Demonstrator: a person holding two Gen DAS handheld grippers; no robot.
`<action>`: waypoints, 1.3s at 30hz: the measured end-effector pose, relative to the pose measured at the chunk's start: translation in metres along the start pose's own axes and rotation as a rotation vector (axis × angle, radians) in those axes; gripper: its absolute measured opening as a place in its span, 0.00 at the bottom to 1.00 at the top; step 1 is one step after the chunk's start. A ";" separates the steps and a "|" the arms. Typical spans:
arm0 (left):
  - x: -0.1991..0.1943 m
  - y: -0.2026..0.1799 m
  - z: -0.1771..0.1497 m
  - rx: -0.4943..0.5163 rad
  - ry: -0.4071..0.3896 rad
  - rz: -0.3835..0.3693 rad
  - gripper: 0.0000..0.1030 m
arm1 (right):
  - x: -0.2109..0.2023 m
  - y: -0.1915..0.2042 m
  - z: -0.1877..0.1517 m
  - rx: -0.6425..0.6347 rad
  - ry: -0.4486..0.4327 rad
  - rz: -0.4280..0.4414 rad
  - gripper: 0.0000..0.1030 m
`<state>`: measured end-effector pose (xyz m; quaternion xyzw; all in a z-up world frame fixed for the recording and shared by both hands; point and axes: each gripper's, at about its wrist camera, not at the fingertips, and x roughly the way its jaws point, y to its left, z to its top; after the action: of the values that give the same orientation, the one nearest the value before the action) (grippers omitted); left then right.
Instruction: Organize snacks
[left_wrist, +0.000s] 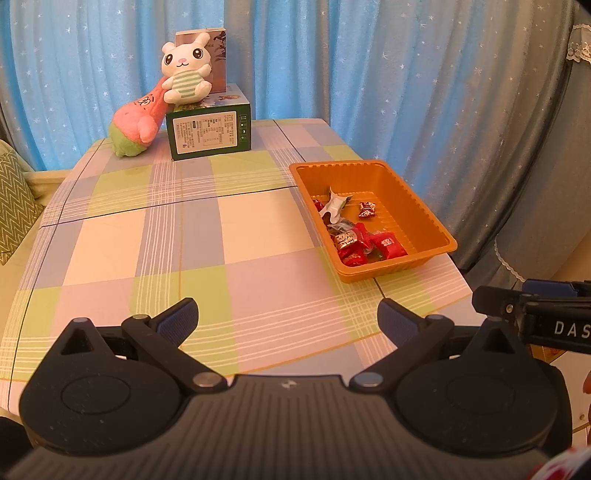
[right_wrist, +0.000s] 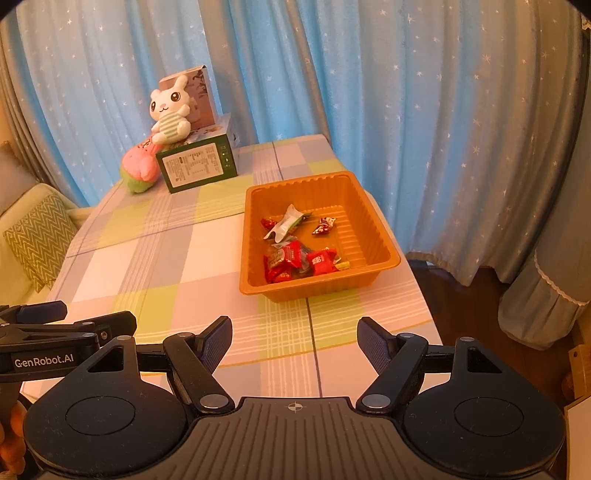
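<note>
Table layout, snacks in tray

Wrapped candies (right_wrist: 301, 258) inside tray (right_wrist: 380, 236) at table's (right_wrist: 177, 258) right; behind left, plush rabbit (right_wrist: 170, 110) atop box (right_wrist: 197, 166), beside plush toy (right_wrist: 140, 171).

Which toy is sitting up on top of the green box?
The white bunny with the striped tummy. It sits on the green box, while the pink toy leans against the box, its green end on the table.

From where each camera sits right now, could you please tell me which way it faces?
Left wrist: behind the open left tool, looking down across the checked table; orange tray ahead right; right tool at right edge.
Right wrist: behind the open right tool; tray straight ahead; left tool at left edge.
Shared: tray of candies, plush rabbit, green box, blue curtain.
</note>
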<state>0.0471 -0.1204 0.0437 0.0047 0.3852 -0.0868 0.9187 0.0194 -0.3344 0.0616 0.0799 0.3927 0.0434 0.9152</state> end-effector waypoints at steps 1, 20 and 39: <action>0.000 0.000 0.000 0.000 0.001 0.000 1.00 | 0.000 0.000 0.000 0.000 0.000 0.000 0.72; 0.001 -0.002 0.001 0.002 0.001 -0.002 1.00 | 0.001 -0.002 -0.001 0.007 -0.005 -0.001 0.72; 0.001 -0.004 0.003 0.005 0.002 -0.003 1.00 | 0.001 -0.004 0.000 0.009 -0.006 -0.001 0.72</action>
<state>0.0492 -0.1246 0.0458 0.0066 0.3858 -0.0894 0.9182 0.0206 -0.3378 0.0605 0.0839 0.3903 0.0411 0.9159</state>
